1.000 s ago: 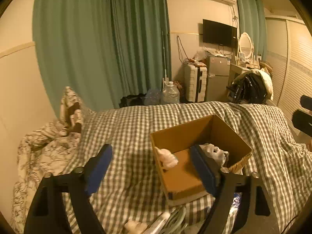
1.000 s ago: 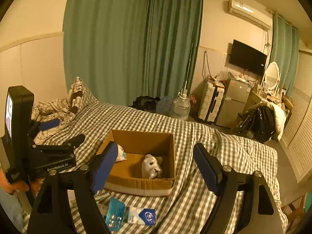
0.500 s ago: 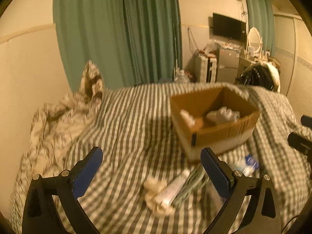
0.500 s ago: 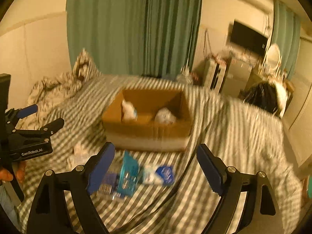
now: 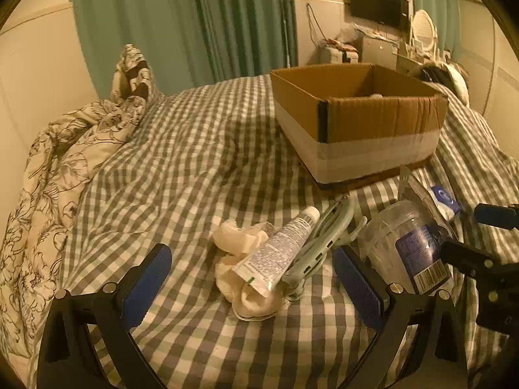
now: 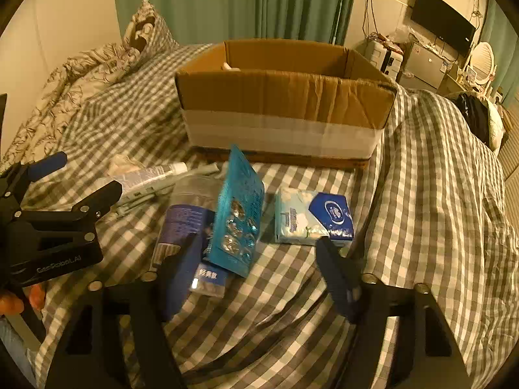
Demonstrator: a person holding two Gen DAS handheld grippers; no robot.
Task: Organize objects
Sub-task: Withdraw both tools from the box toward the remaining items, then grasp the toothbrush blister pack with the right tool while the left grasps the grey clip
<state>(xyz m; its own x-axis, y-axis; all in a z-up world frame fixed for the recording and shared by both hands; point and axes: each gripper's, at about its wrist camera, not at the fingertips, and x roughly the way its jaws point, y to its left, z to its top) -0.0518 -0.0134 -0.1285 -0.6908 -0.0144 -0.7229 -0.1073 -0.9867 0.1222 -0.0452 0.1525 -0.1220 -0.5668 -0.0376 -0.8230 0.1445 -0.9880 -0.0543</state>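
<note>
Hovering wide-jawed, left gripper [image 5: 251, 283] should straddle the tube [image 5: 277, 256]; right gripper [image 6: 256, 265], jaws wide, the tissue pack [image 6: 313, 215].

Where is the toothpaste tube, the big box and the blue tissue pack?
toothpaste tube [image 5: 279, 253]: left wrist view, middle of its printed body.
cardboard box [image 6: 285, 97]: right wrist view, brown front wall.
tissue pack [image 6: 313, 215]: right wrist view, middle of its top face.

One cardboard box [image 6: 285, 97], one tube [image 5: 279, 253], one tissue pack [image 6: 313, 218], one blue blister pack [image 6: 238, 214], one plastic jar [image 5: 405, 246].
</note>
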